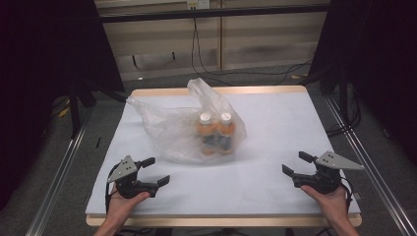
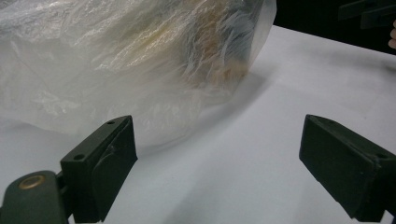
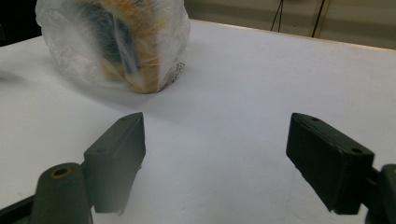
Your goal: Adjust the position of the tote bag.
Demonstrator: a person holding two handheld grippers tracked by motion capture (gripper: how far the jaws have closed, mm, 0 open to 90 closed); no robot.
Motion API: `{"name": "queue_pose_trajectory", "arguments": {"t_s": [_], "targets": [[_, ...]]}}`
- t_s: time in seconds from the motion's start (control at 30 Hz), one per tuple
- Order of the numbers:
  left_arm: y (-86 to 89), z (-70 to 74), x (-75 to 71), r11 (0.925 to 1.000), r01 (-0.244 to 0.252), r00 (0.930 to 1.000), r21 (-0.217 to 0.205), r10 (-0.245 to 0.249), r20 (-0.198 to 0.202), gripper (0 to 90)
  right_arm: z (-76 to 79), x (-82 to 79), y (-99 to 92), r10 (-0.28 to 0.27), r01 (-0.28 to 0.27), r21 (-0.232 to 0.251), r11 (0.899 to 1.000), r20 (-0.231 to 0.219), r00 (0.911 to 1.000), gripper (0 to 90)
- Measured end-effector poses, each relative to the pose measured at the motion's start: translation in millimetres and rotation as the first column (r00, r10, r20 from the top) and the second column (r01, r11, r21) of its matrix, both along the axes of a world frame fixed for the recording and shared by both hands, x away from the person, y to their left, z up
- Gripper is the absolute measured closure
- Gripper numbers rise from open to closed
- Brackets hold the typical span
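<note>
While both claws gape empty, crinkled clear plastic bag (image 1: 182,129), two round white-capped bottles (image 1: 215,132), smooth white table (image 1: 275,128).

Place: we take this for a lab or test room set up for recording, not a home or a shop.
Table (image 1: 275,123): we see one bare white board with a pale wooden edge, standing alone in the middle of the room.
Frame: we see metal rails (image 1: 56,172) running along the floor on both sides of the table, and a dark bar (image 1: 211,14) crossing overhead.
Curtains: we see black drapes (image 1: 44,64) closing off the left and right sides.
Cables (image 1: 236,76): we see loose black wires hanging down the back wall and trailing across the grey floor.
Wall: we see plain beige panels (image 1: 265,44) behind the table.
</note>
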State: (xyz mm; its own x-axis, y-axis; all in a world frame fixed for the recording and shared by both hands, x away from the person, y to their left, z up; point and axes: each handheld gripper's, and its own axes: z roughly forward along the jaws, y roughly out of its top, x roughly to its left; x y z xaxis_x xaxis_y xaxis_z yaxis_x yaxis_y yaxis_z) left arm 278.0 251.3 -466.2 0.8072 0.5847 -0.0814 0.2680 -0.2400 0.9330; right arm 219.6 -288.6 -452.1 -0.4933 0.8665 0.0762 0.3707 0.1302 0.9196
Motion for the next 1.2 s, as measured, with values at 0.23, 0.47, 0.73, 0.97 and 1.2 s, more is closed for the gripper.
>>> {"name": "queue_pose_trajectory", "arguments": {"t_s": [0.23, 0.47, 0.73, 0.97, 1.2], "targets": [[-2.5, -0.6, 0.1, 0.9997, 0.022, 0.9998, 0.009, -0.022, -0.003, 10.5, 1.2, 0.2, -0.7, 0.03, -0.029, 0.033, 0.999, -0.038, 0.9988, 31.7], [-4.5, -0.6, 0.0, 0.9997, 0.014, 0.9996, 0.019, -0.014, -0.024, 14.9, -2.0, 7.5, 4.0, 0.063, -0.059, 0.051, 0.997, -0.079, 0.9949, 38.7], [-3.7, 2.3, 1.2, 0.9999, -0.001, 1.0, 0.014, 0.001, -0.002, 22.2, 4.7, 15.8, 14.2, 0.148, -0.143, 0.058, 0.988, -0.092, 0.9848, 46.9], [0.5, 11.3, 0.0, 1.0, -0.002, 0.9999, -0.001, 0.002, 0.012, 23.0, 17.3, 17.8, 31.5, 0.19, -0.189, 0.026, 0.982, -0.08, 0.9785, 48.1], [2.7, 18.8, 10.7, 1.0, -0.007, 1.0, 0.002, 0.007, -0.004, 26.9, 28.8, 31.9, 45.7, 0.24, -0.239, 0.024, 0.971, -0.068, 0.9683, 48.5]]}}
